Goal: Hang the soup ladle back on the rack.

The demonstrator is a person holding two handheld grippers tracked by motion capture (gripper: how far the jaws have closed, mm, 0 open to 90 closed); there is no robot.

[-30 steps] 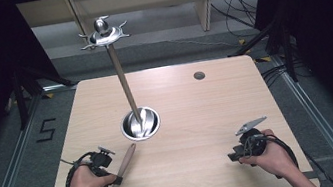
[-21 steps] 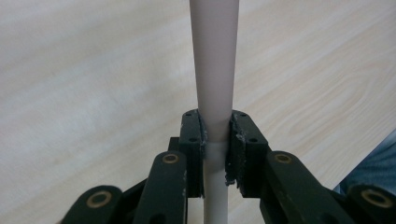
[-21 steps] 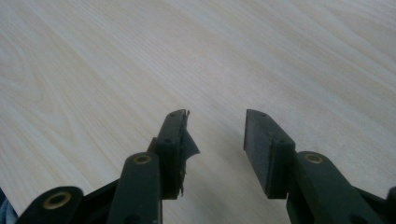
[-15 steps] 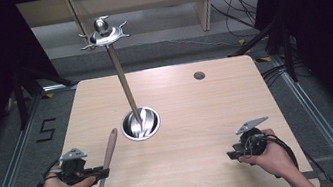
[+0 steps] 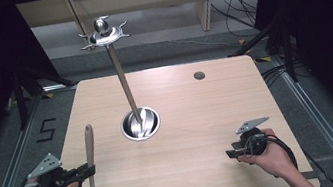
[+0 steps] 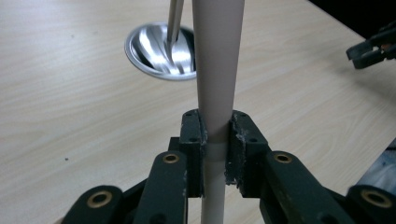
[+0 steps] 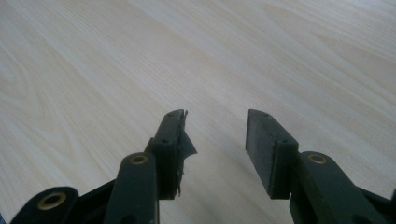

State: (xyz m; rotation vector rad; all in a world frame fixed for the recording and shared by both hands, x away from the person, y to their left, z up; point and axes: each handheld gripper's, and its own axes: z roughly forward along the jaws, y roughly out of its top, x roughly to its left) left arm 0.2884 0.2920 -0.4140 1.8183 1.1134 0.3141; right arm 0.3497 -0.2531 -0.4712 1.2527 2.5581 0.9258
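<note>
Clamping the spoon [image 5: 92, 178] by its stiff, slick-looking handle, the left gripper [image 5: 83, 171] held it at the table's [image 5: 199, 118] seven o'clock — likely light, better gripped near the bowl — while the right gripper's [image 5: 229, 153] empty jaws had just been opening.

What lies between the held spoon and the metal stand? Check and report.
Nothing visible. The left gripper clamps the beige spoon by its handle, and only bare tabletop lies between it and the metal stand. The right gripper sits far off, jaws open.
</note>
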